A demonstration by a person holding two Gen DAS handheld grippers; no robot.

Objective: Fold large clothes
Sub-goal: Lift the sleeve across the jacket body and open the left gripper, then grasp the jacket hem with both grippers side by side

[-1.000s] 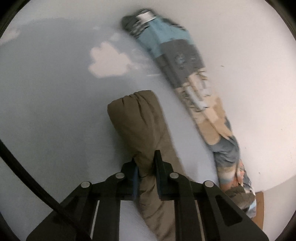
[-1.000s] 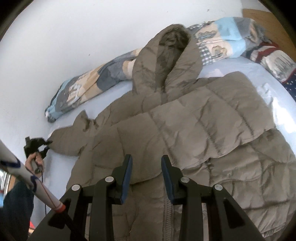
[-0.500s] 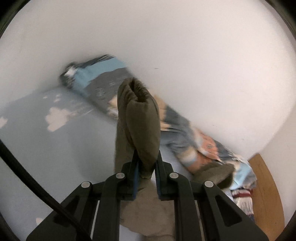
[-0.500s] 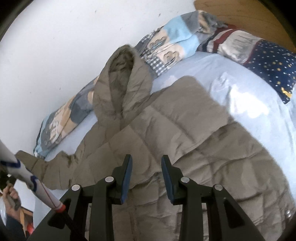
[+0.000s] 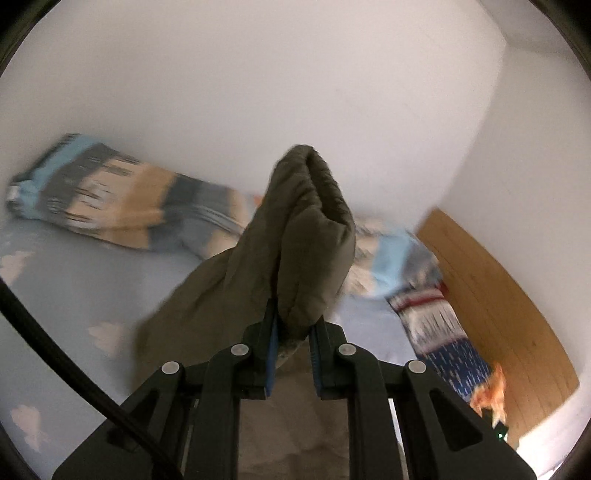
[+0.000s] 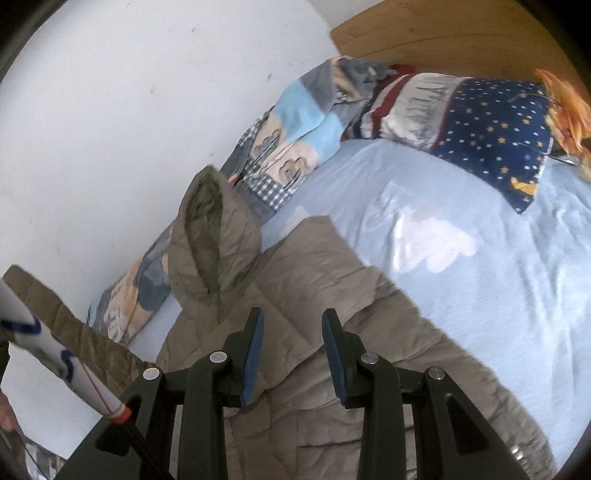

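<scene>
The left gripper point(image 5: 291, 325) is clamped on the cuff end of a puffy olive-brown quilted sleeve point(image 5: 295, 236), which stands up out of its jaws with the gathered cuff uppermost and the rest trailing down to the coat. The right gripper point(image 6: 291, 339) hovers with its blue-padded jaws apart and nothing between them, just above the body of the olive-brown hooded down coat point(image 6: 314, 295).

The coat lies spread on a pale blue bedsheet point(image 6: 461, 266), its hood point(image 6: 210, 243) propped toward the white wall point(image 6: 110, 110). Beyond the hood, against that wall, runs a rolled patchwork blanket in blue, grey and tan point(image 6: 291, 122); farther from the coat, at the wooden headboard point(image 6: 443, 33), sits a navy star-print pillow point(image 6: 491, 125).

The likeliest trouble is slip: slick, air-filled down compresses under the pads, so a quick swing across the coat could pull the cuff free. With the right jaws not pinning the body, the whole coat may also drag and bunch, spoiling the fold line.
</scene>
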